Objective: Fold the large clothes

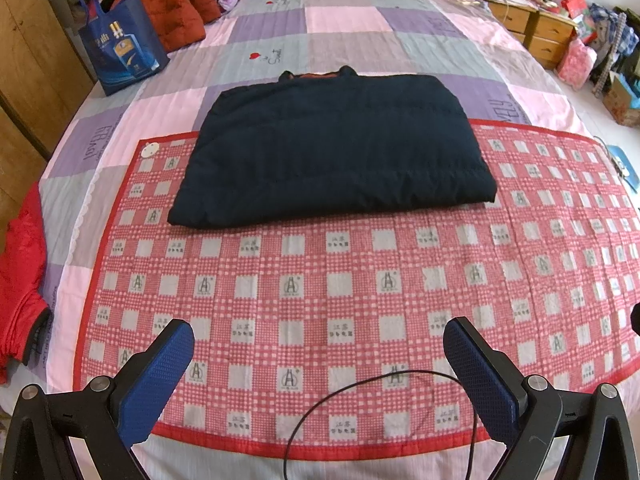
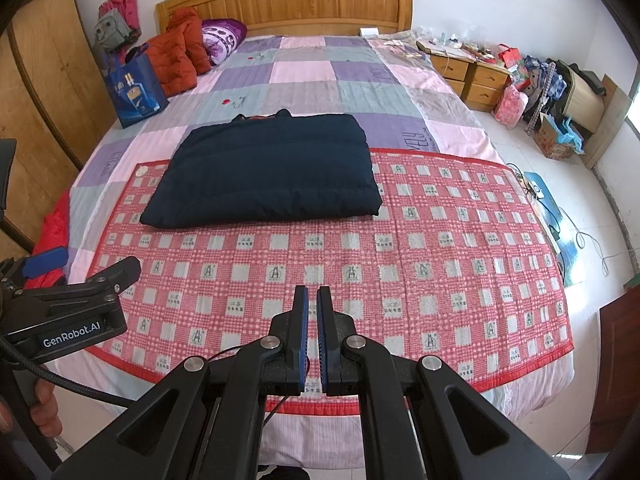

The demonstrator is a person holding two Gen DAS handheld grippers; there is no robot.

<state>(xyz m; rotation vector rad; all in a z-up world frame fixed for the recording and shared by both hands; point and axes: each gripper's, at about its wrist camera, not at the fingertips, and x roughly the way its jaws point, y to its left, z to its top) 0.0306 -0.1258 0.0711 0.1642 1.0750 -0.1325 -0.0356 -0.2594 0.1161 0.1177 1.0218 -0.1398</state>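
We see the folded navy jacket [image 1: 332, 148] lying flat on the bed [image 1: 344, 32], long axis crosswise, collar toward the headboard [image 2: 288, 0]. Our left tool [image 1: 318, 344] is spread wide, our right tool [image 2: 312, 308] pressed together, both empty.

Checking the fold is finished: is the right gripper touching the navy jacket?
Apart. Right wrist view shows the right gripper well short of the navy jacket.

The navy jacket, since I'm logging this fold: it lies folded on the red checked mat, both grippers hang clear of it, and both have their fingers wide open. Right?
Not quite. The navy jacket does lie folded on the red checked mat, clear of both grippers, but only the left gripper is open. The right wrist view shows the right gripper shut on nothing.
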